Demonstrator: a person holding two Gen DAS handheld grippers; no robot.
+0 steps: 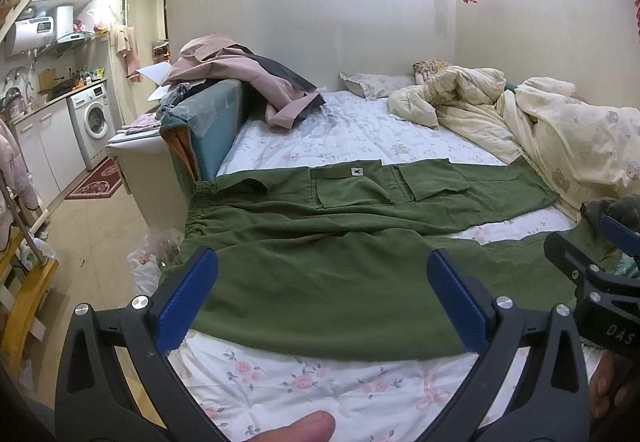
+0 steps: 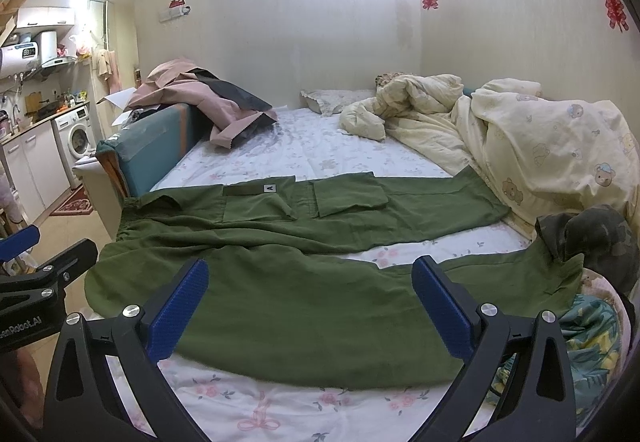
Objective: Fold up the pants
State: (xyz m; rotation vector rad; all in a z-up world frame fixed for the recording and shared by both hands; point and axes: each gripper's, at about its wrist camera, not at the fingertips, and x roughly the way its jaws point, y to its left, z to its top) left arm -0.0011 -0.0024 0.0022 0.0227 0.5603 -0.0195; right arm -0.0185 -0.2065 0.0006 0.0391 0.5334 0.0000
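Green pants flat on bed. Left gripper, right gripper: fingers wide, holding nothing. Grabbing sheet too could spoil fold.

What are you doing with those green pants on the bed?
A person holds a hand-held gripper in each hand over green pants spread flat on the flowery bed sheet. The left hand-held gripper and right hand-held gripper are both open, holding nothing. No fold has been made yet.
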